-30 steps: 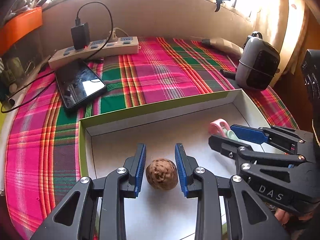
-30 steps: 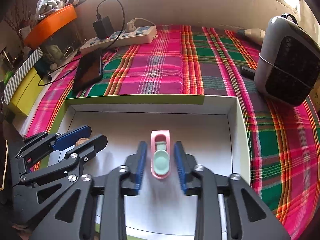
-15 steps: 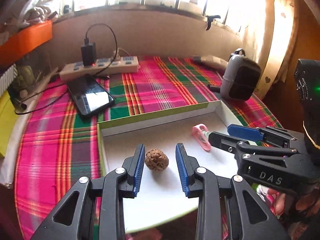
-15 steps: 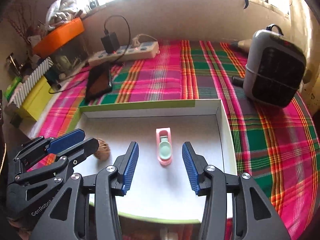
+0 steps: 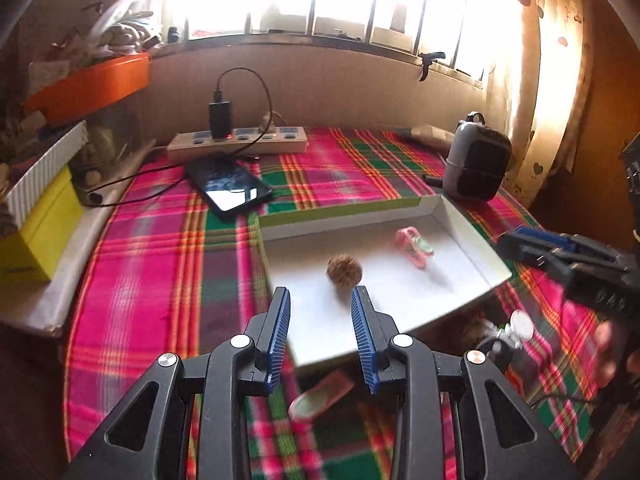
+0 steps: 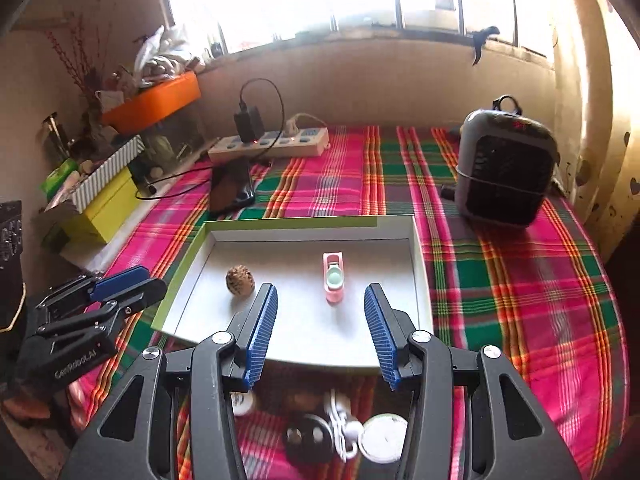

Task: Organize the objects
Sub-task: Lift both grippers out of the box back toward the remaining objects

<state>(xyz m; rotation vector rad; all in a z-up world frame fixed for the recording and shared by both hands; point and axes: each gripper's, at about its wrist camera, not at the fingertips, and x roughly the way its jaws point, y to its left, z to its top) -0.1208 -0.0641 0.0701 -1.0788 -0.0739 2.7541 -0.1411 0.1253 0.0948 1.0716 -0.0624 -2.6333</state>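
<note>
Right wrist view: both grippers, right gripper (image 6: 320,332) and left gripper (image 5: 320,336), released and empty; brown wrinkled walnut (image 6: 240,279) and pink plastic clip (image 6: 333,276) lie apart in white cardboard tray (image 6: 420,264); approach the next piece slowly.

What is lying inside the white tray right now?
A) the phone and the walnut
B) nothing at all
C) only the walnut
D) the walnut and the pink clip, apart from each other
D: the walnut and the pink clip both rest on the floor of the white tray, with bare tray between them.
</note>
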